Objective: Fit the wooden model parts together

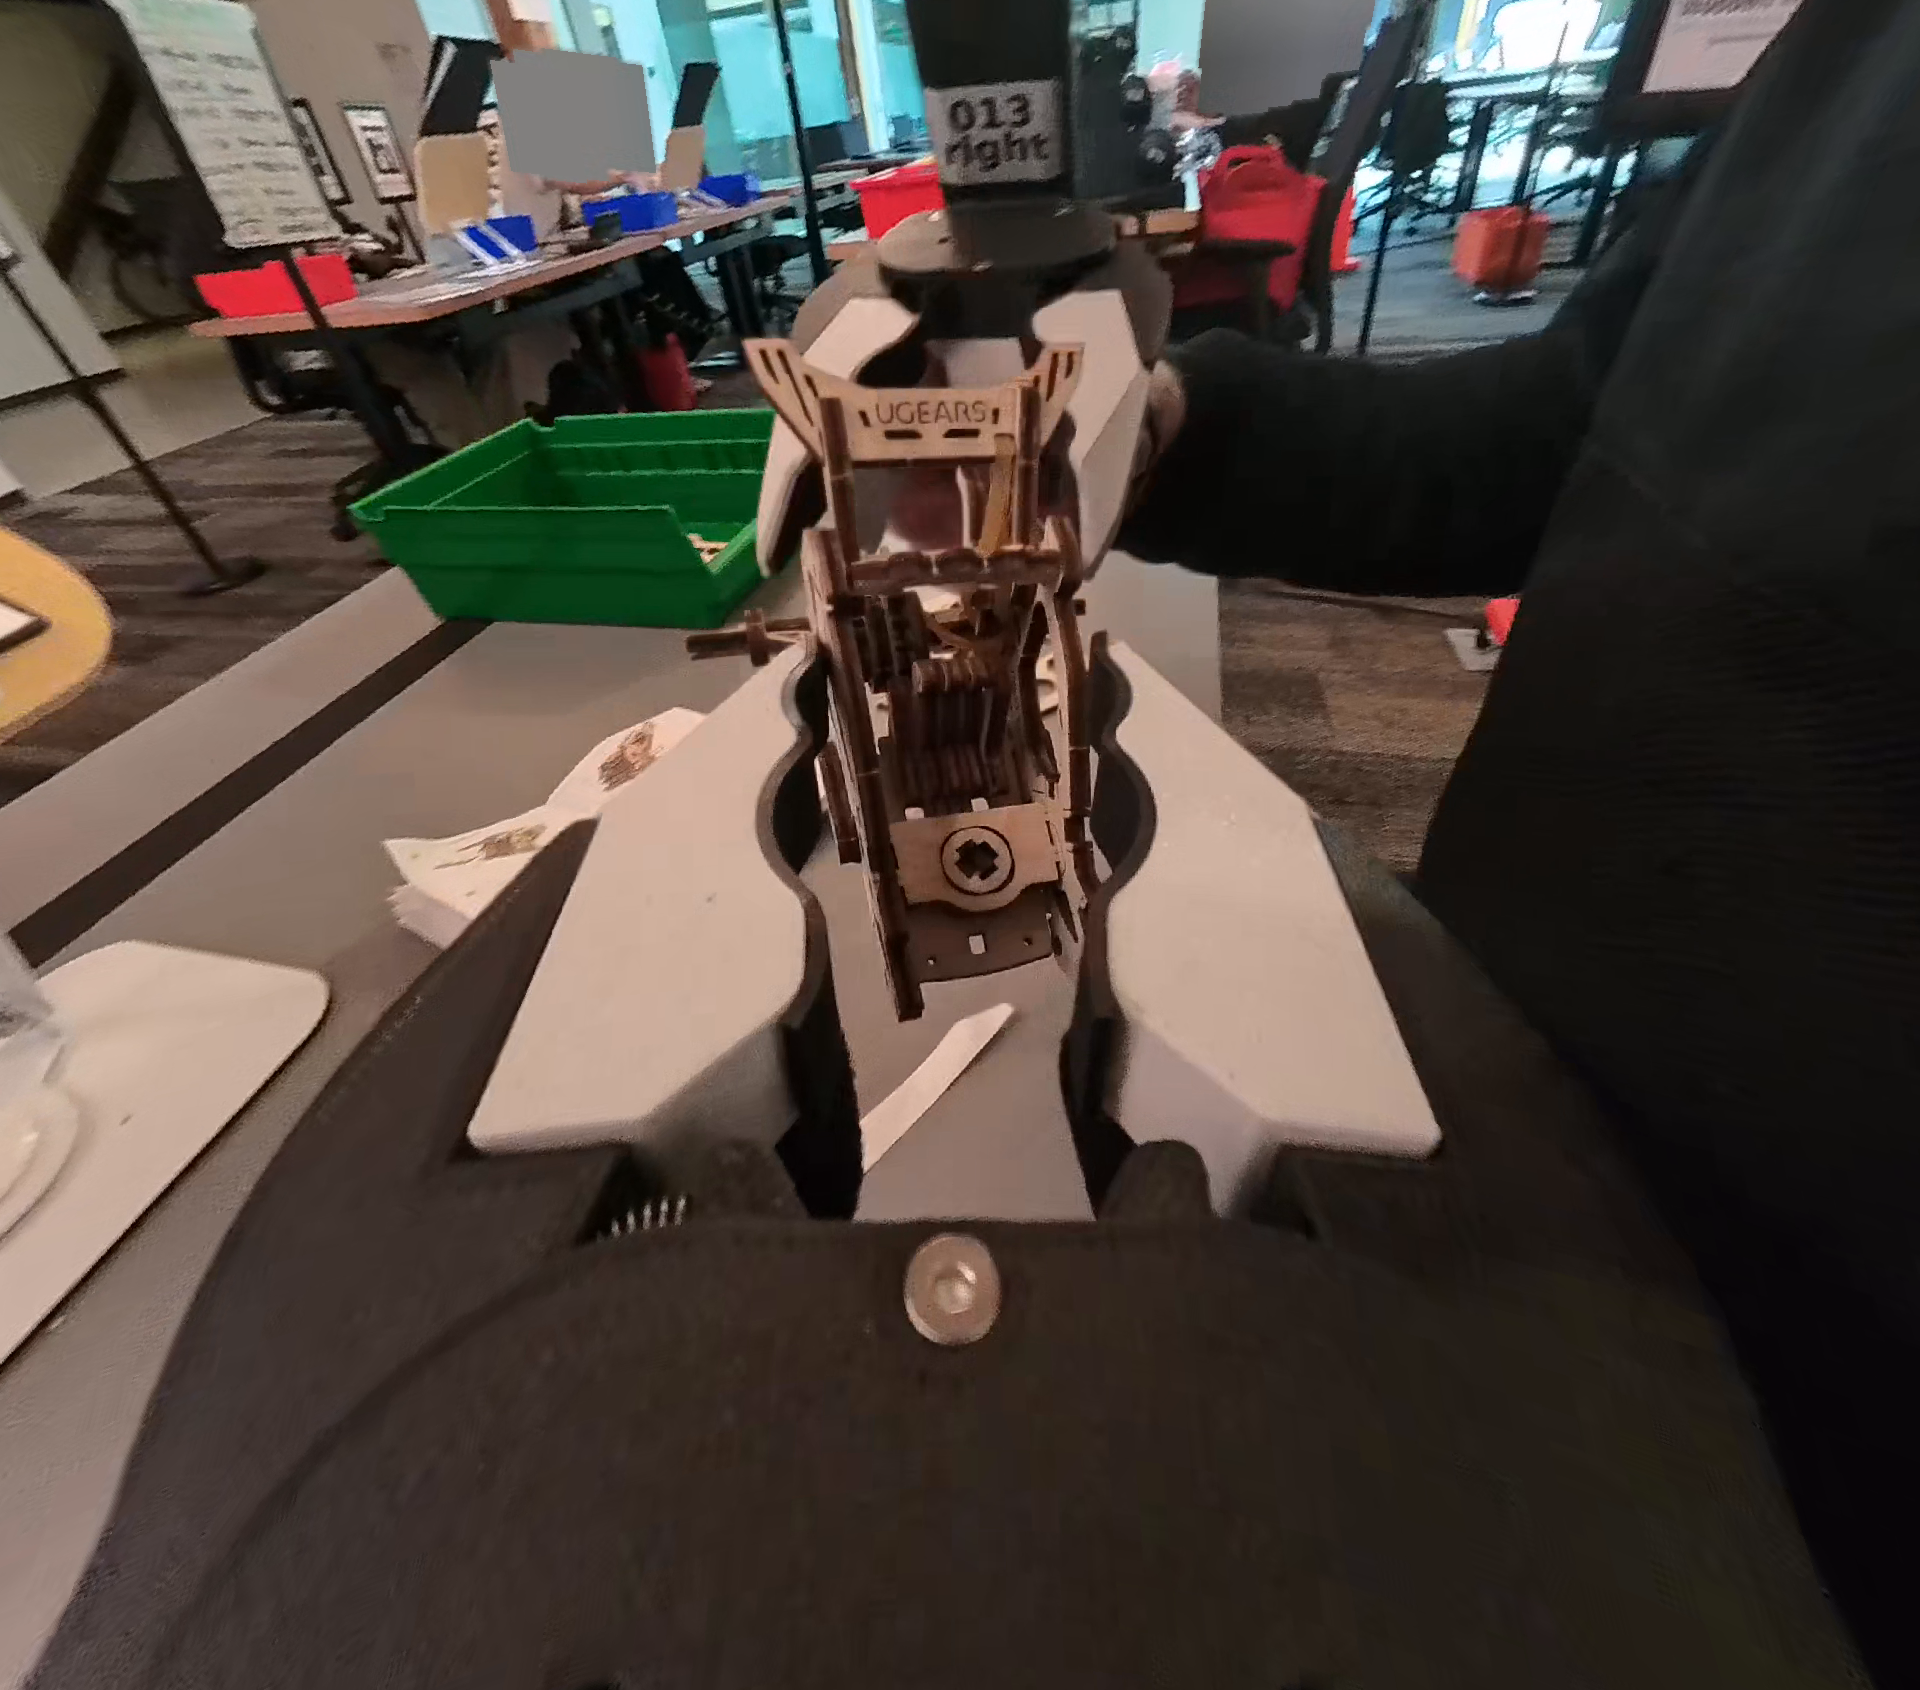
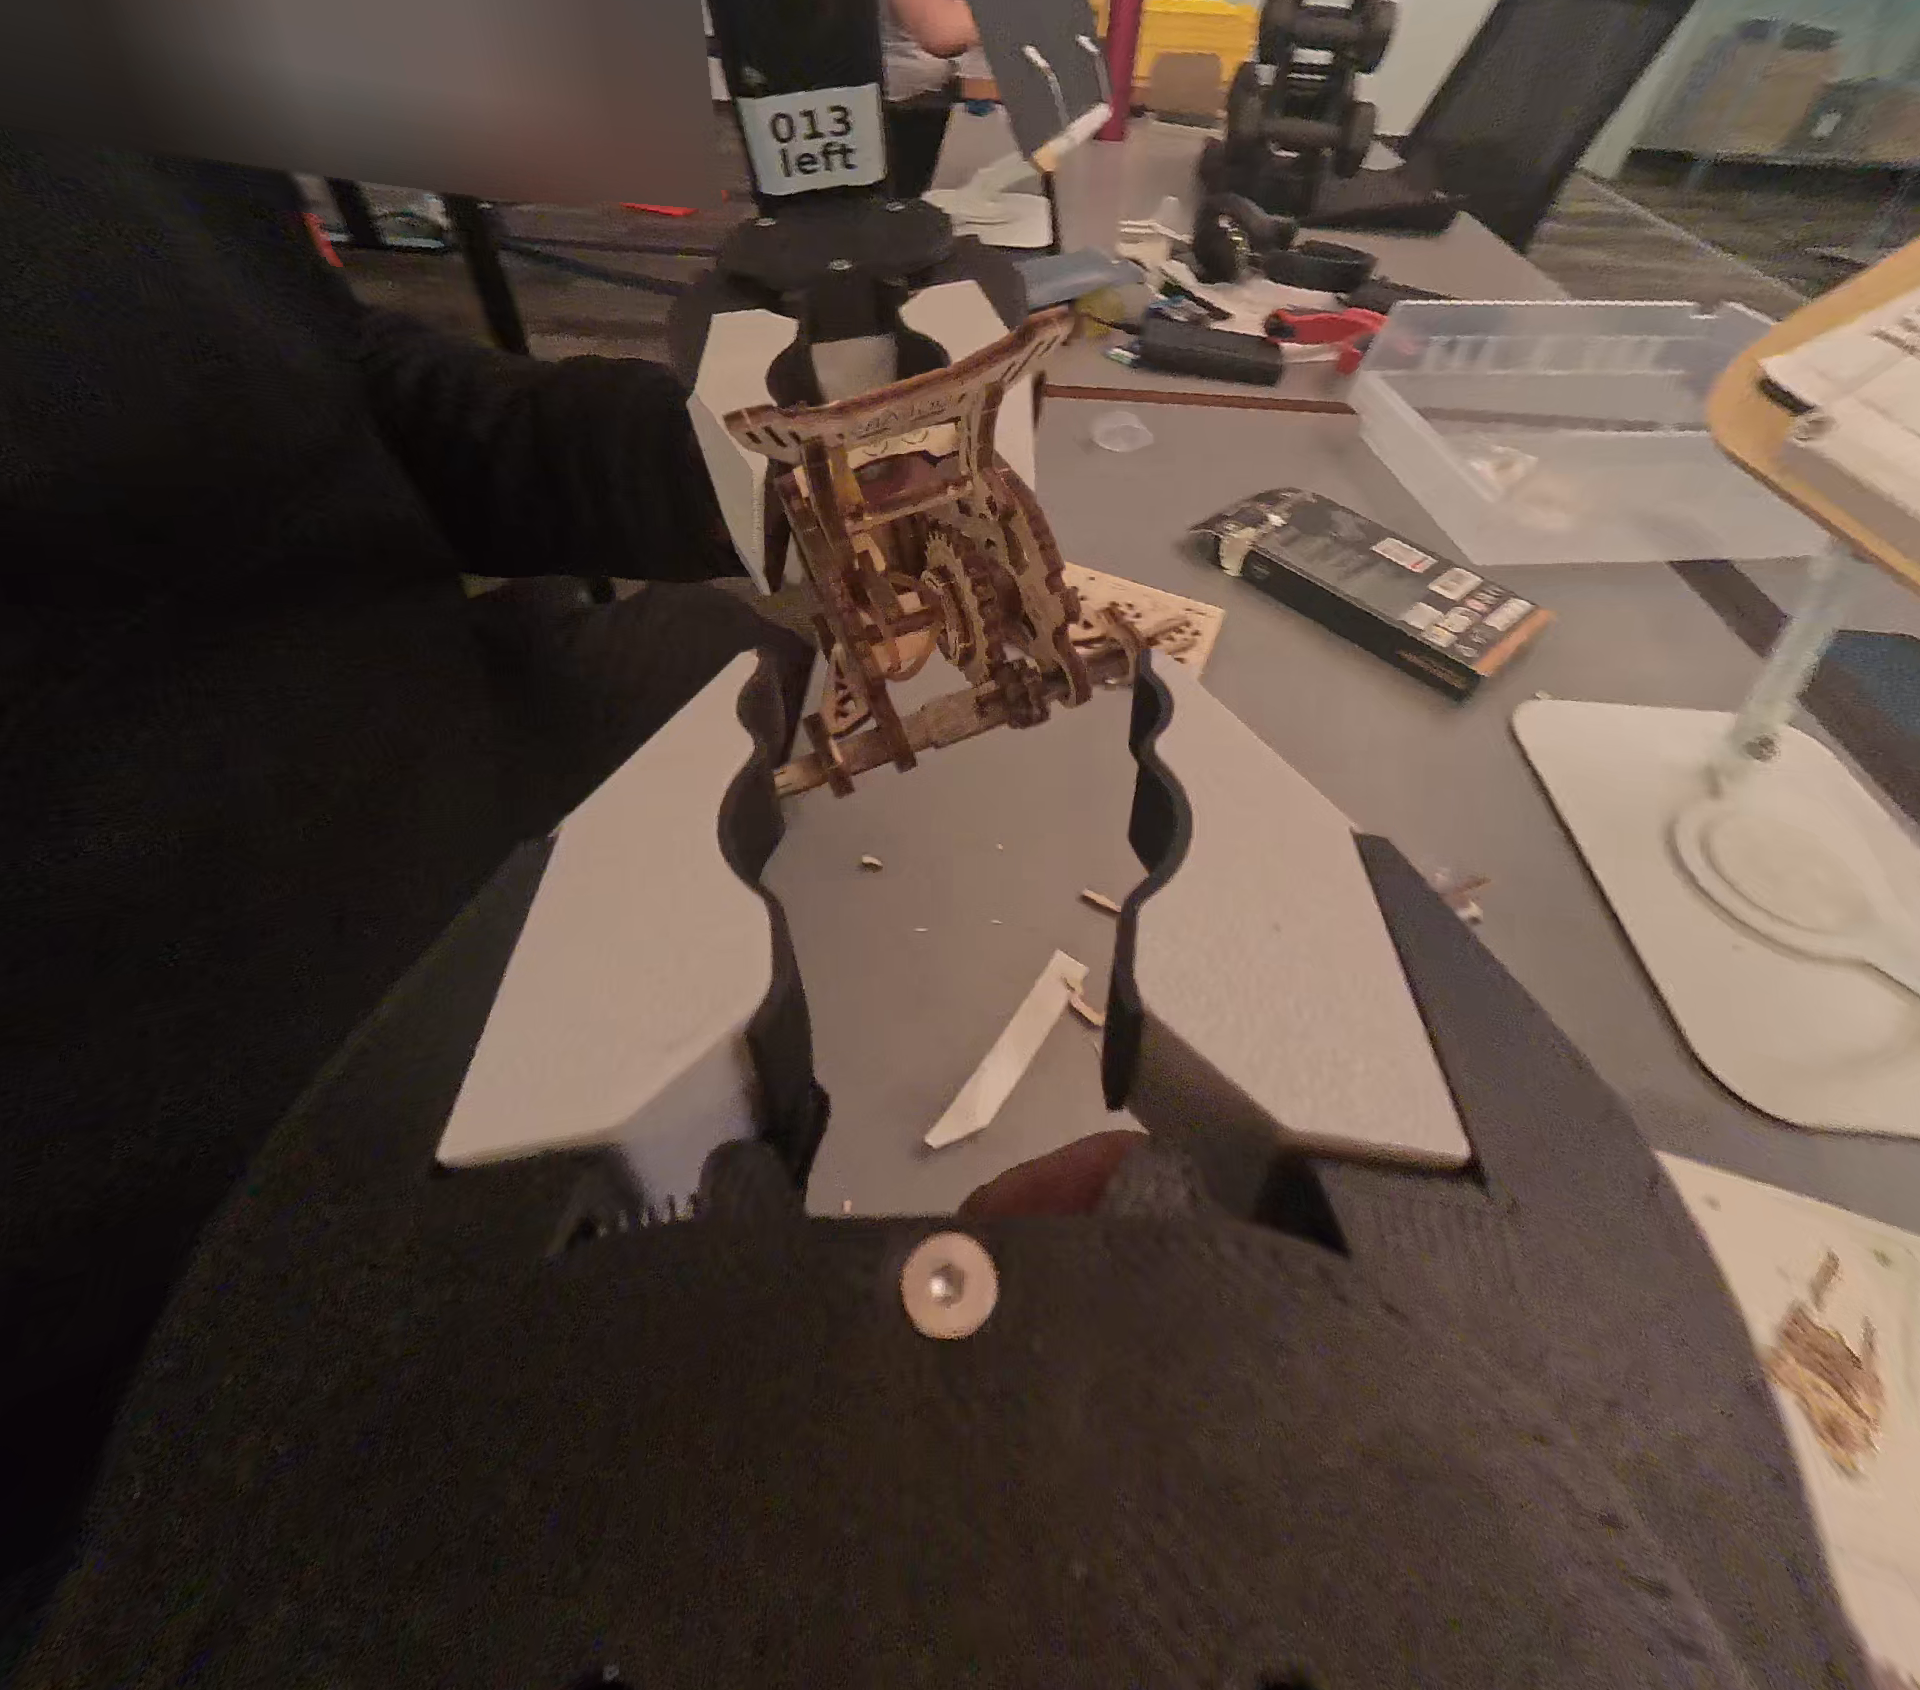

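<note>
Two hand-held grippers are facing each other above the grey worktop (image 2: 1351,757): left gripper (image 1: 951,767) is clamping the wooden model (image 1: 951,705) at its lower frame, right gripper (image 2: 951,726) is standing spread, model just touching its left finger.

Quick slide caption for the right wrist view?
Left gripper holds the wooden gear model over the grey table; open right gripper approaches.

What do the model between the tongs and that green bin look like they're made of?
Model: thin pale plywood, apparently unfinished; dark, seemingly laser-cut edges, slotted tabs and gears. Green bin: likely molded plastic; uniform colour, slight sheen, ribbed walls.
</note>
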### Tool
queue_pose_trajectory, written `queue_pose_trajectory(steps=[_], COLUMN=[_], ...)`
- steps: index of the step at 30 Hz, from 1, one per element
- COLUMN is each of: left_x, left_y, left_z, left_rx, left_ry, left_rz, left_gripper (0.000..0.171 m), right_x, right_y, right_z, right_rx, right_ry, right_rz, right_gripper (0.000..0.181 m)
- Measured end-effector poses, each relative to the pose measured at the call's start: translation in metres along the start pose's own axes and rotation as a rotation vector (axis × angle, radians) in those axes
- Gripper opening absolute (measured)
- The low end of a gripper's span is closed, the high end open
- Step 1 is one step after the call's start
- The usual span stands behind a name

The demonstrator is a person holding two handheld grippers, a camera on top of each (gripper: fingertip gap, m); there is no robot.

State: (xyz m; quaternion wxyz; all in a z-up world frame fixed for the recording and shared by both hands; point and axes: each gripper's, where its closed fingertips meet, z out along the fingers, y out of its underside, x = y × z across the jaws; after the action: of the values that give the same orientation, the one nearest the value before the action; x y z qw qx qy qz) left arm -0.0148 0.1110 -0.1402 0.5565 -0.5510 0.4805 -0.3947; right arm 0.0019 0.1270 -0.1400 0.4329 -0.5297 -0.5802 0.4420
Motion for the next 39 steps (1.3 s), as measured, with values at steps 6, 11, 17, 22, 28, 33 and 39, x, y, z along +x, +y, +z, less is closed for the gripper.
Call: queue_pose_trajectory(steps=[6,11,17,22,28,33,39], left_x=[0.007,0.005,0.002,-0.002,-0.002,0.0,-0.001], left_y=[-0.01,-0.011,-0.001,0.002,0.005,0.0,-0.004], left_z=[0.002,0.0,0.002,0.002,0.001,0.001,0.003], left_rx=[0.041,0.082,0.038,0.009,0.015,-0.001,-0.039], left_ry=[0.098,0.147,0.132,0.108,0.11,0.112,0.125], left_rz=[-0.033,-0.064,-0.032,-0.015,-0.021,0.015,0.069], left_gripper=[0.046,0.046,0.047,0.045,0.045,0.045,0.045], right_x=[-0.011,-0.011,-0.008,-0.006,-0.006,-0.008,-0.008], right_y=[-0.008,-0.005,-0.007,-0.006,-0.005,-0.008,-0.008], right_z=[0.003,0.006,0.006,0.006,0.008,0.006,0.002], right_rx=[0.069,0.063,0.01,-0.019,-0.031,-0.013,-0.049], right_ry=[-0.144,-0.118,-0.037,-0.005,-0.005,-0.005,-0.003], right_rz=[0.038,0.012,-0.034,-0.068,-0.065,-0.078,-0.135], right_gripper=[0.047,0.045,0.044,0.042,0.042,0.046,0.042])
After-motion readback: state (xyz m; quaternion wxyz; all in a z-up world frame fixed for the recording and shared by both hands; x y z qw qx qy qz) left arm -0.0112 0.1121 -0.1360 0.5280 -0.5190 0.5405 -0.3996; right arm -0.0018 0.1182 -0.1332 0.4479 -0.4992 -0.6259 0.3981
